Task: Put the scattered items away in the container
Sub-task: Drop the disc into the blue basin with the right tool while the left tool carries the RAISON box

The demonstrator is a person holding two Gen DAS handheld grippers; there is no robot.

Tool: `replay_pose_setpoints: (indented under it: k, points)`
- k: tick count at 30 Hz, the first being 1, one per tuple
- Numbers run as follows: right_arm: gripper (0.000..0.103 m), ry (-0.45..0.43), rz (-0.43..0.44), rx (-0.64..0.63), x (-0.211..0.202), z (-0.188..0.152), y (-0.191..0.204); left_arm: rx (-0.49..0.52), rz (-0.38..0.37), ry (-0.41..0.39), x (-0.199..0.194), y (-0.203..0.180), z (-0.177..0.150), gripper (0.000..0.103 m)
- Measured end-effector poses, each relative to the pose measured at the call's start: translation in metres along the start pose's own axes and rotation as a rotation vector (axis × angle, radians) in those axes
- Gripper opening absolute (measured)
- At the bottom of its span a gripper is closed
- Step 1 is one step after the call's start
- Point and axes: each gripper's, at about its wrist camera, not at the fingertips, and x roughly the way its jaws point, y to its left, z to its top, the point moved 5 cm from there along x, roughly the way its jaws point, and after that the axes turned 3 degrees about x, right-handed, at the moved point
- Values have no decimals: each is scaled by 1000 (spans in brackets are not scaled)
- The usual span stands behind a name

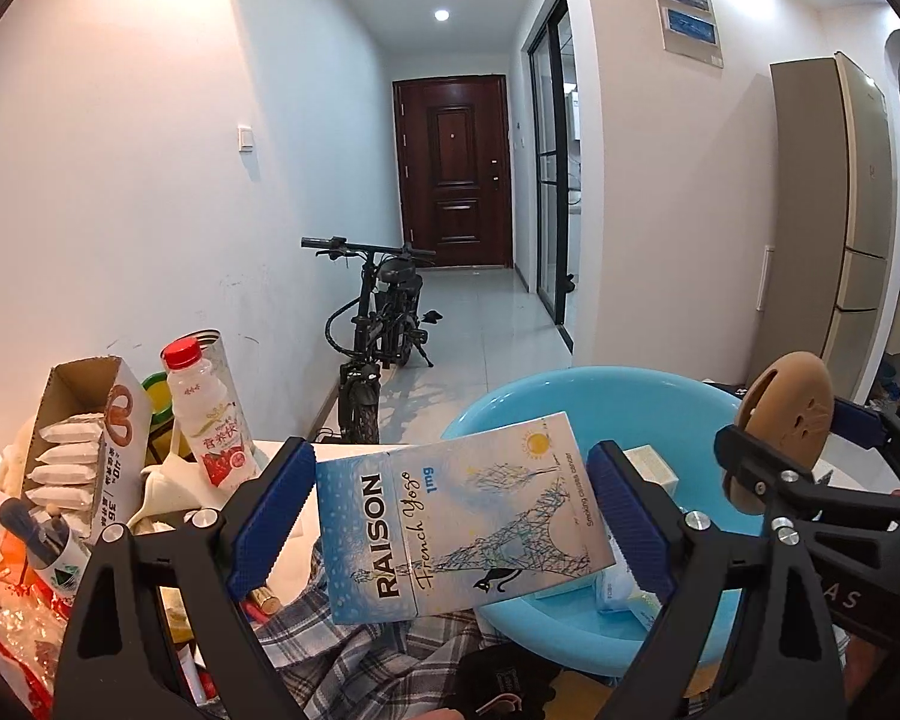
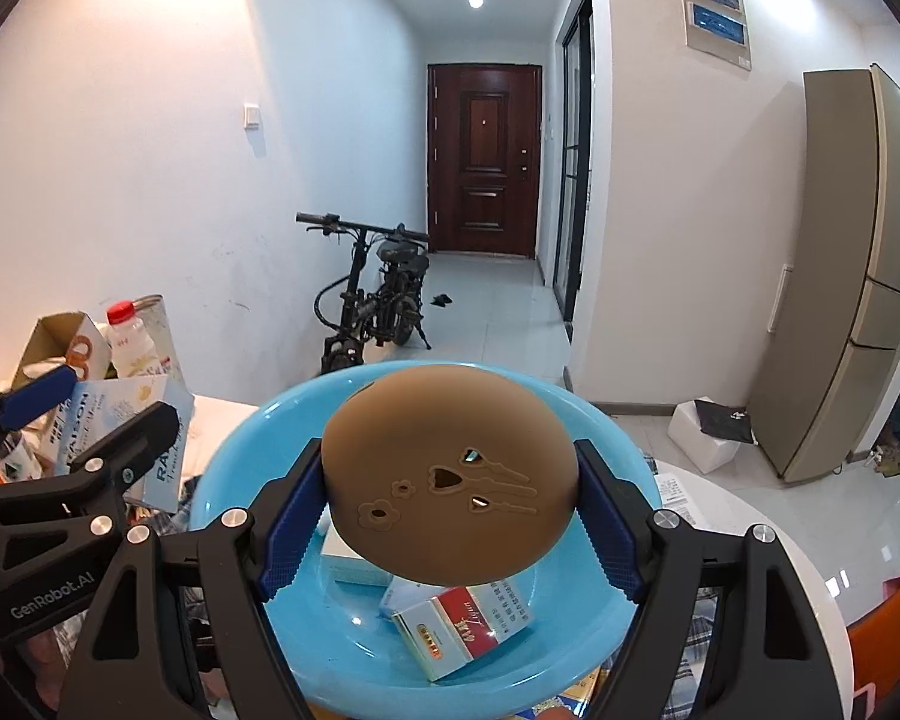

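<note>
Both loads poised at the blue basin (image 2: 252, 444)

Your left tool (image 1: 450, 516) clasps the RAISON carton (image 1: 456, 516); right tool (image 2: 450, 510) grips the brown disc (image 2: 447, 474); lower each inside the rim before releasing.

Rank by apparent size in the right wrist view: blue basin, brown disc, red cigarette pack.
1. blue basin
2. brown disc, held close to the camera, so it looks bigger than it is
3. red cigarette pack
</note>
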Motion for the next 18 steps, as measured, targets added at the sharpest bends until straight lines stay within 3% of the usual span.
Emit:
replay_pose_setpoints:
  k: [18]
  points:
    - [80, 23, -42, -29, 9, -2, 2, 25, 14, -12, -2, -5, 3, 91]
